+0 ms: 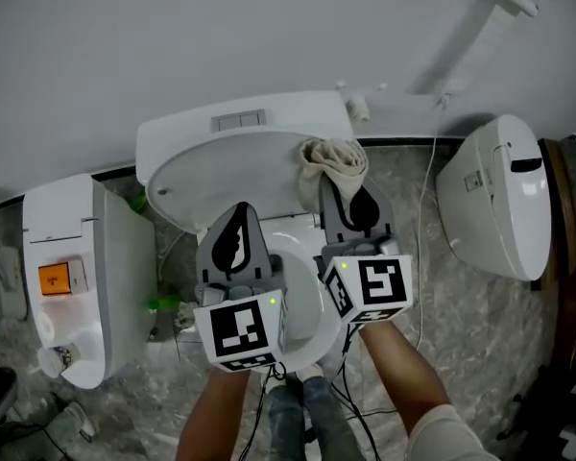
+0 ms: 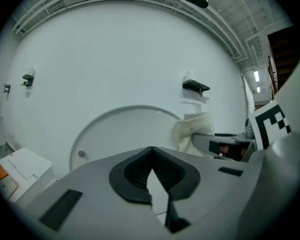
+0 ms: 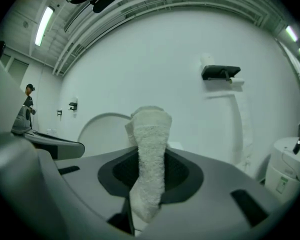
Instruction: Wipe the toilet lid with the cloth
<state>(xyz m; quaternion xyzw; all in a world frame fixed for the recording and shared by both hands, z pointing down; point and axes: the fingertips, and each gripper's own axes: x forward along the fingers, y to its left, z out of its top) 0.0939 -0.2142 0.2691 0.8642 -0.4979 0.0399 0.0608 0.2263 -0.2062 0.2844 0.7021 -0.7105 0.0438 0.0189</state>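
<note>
From above, in the head view, the toilet lid (image 1: 226,166) stands raised against the tank, and the cloth (image 1: 334,164) sits bunched at the lid's right edge, pinched in the right gripper (image 1: 357,202). Whether it already presses on the lid is hard to say from here. The left gripper (image 1: 236,238) points at the lid's lower part.

Along the left gripper view, its jaws (image 2: 151,154) are closed together with nothing between them – the lid (image 2: 122,134) lies ahead and the cloth (image 2: 192,129) off to the right.

Along the right gripper view, the jaws (image 3: 151,176) clamp a thick fold of the cloth (image 3: 150,126), which pokes out beyond the tips. It looks soft, light and floppy terry – best held by a bunched fold, as now, so a padded wad meets the smooth, likely slippery lid (image 3: 102,126).
</note>
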